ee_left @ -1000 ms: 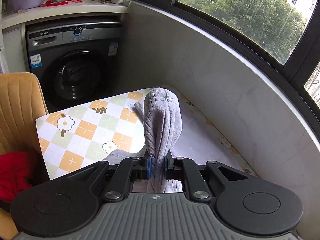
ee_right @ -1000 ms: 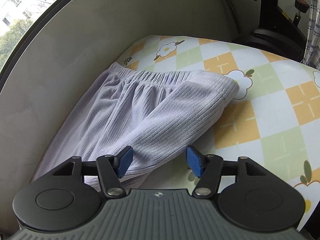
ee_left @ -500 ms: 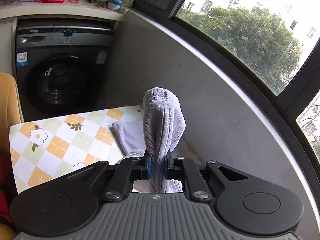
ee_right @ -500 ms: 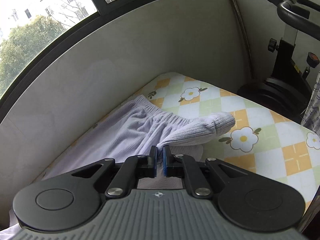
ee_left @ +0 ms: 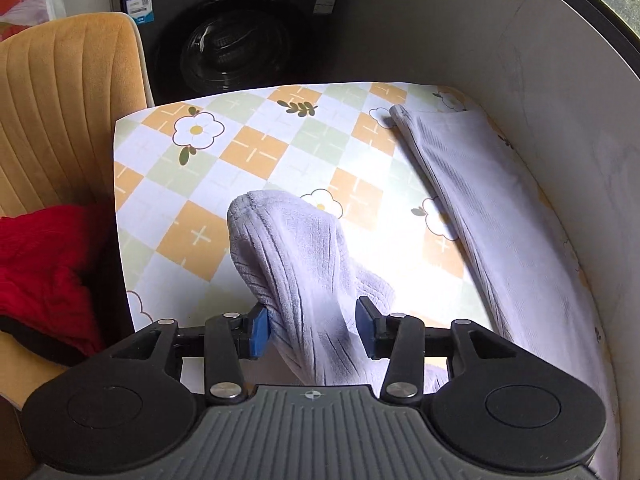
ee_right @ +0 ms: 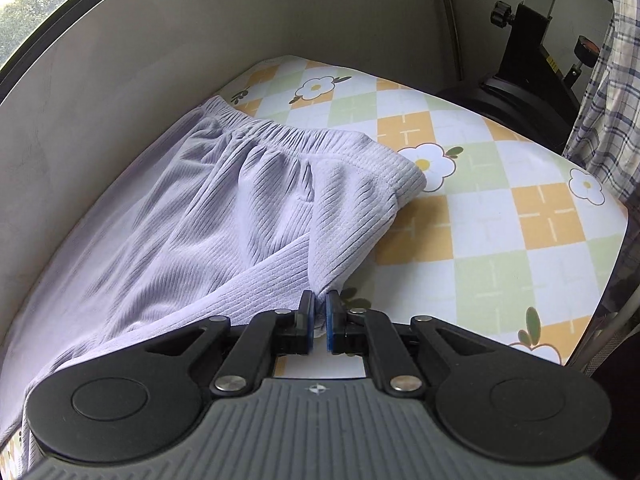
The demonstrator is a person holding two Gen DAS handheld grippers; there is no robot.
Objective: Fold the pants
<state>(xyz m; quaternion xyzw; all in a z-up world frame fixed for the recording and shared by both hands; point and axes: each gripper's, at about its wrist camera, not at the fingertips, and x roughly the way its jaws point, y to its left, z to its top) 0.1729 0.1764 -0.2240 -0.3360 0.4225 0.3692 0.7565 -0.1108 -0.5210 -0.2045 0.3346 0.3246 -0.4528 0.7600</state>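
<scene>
The pale lilac ribbed pants [ee_right: 224, 216] lie on the flower-checked table [ee_right: 480, 240], waistband toward the far end. My right gripper [ee_right: 318, 316] is shut on a pinch of the pants' near edge. In the left wrist view one pant leg [ee_left: 492, 216] lies flat along the wall, and the other leg's cuff end [ee_left: 292, 256] stands bunched between my fingers. My left gripper [ee_left: 312, 322] is open, its blue pads apart on either side of that cuff.
A grey wall curves along the table's far side [ee_left: 520, 80]. A yellow chair [ee_left: 68, 108] with a red garment [ee_left: 44, 272] stands left of the table. A washing machine [ee_left: 236, 40] is behind. An exercise machine [ee_right: 528, 60] and a plaid cloth [ee_right: 608, 92] are at the right.
My left gripper has lowered toward the table and opened, letting go of the cuff. My right gripper closed on the pants' edge half a second ago and still holds it, now lower.
</scene>
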